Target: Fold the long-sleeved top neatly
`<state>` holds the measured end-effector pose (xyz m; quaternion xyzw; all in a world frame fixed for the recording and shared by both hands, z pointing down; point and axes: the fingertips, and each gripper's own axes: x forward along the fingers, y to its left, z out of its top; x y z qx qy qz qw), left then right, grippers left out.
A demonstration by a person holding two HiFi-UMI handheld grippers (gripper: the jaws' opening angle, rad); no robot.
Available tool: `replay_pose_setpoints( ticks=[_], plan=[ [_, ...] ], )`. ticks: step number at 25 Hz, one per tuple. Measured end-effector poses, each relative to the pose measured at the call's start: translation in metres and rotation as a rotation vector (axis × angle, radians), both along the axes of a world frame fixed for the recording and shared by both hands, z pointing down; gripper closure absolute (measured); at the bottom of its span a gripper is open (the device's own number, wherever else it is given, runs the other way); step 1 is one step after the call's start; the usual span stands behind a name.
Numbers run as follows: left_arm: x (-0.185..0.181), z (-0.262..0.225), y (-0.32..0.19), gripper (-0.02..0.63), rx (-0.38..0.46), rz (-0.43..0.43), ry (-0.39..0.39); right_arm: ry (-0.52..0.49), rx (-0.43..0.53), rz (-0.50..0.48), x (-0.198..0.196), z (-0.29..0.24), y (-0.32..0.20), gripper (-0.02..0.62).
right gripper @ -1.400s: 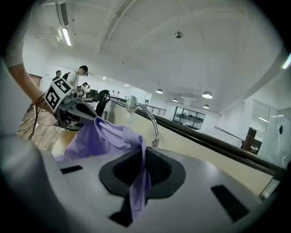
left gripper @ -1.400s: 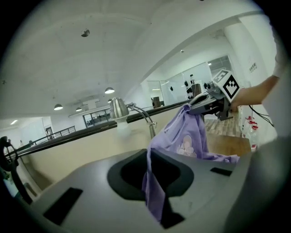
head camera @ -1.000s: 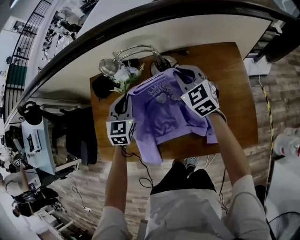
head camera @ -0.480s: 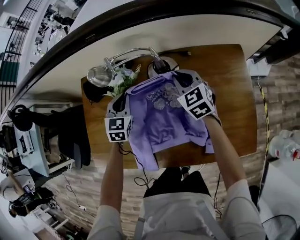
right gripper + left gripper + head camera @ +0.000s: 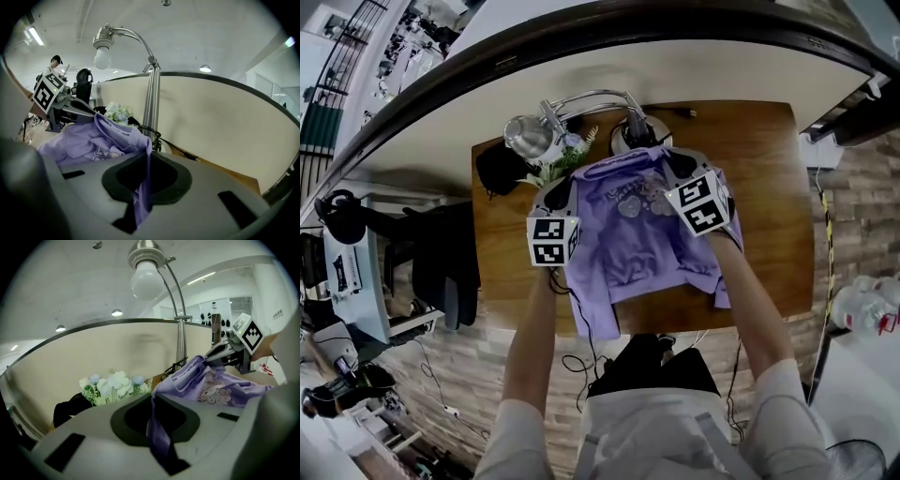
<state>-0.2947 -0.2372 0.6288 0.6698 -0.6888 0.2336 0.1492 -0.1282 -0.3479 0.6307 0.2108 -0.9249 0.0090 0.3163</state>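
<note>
On the wooden table (image 5: 769,178) the purple long-sleeved top (image 5: 628,258) lies partly draped, with one sleeve trailing over the near edge and its far edge lifted. It looks light, soft and limp, so it would likely sag and crease wherever unsupported; two well-spread corners seem the best hold. The left gripper (image 5: 158,434) and right gripper (image 5: 140,197) each pinch a fold of that far edge, jaws pressed on cloth.

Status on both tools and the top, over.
Left tool shut on purple top. Right tool shut on it too. Lower part on table. Lamp, flowers close behind.
</note>
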Motion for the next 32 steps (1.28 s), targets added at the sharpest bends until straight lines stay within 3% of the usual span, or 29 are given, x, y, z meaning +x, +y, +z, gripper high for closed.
replay_pose_setpoints(
  ticks=[10,13,15,17,20,23,25,29,32],
  plan=[
    [0.003,0.006,0.011,0.565,-0.029,-0.012,-0.051,0.038,0.017,0.003,0.001,0.005,0.006,0.550],
    [-0.001,0.011,0.016,0.541,-0.029,-0.036,0.042,0.119,-0.025,-0.032,0.004,0.022,0.013,0.545],
    [-0.012,0.016,0.023,0.474,-0.047,-0.081,0.132,0.177,-0.032,-0.039,0.006,0.035,0.012,0.534],
    [-0.027,0.007,0.030,0.454,-0.029,-0.132,0.162,0.139,-0.079,0.023,0.012,0.035,0.004,0.497],
    [-0.034,-0.022,0.047,0.455,0.047,-0.171,0.167,-0.028,-0.143,0.124,0.020,0.009,-0.006,0.428],
    [0.002,-0.037,0.076,0.456,0.082,-0.086,0.155,-0.153,-0.110,0.114,0.033,-0.022,0.006,0.431],
    [0.050,-0.032,0.099,0.456,0.078,-0.003,0.192,-0.182,-0.122,0.011,0.040,-0.029,0.035,0.433],
    [0.157,0.007,0.151,0.456,0.009,0.089,0.365,-0.072,-0.153,-0.273,0.069,-0.003,0.138,0.439],
    [0.208,0.043,0.181,0.456,-0.066,0.091,0.456,0.025,-0.166,-0.353,0.109,0.028,0.201,0.435]
  ],
)
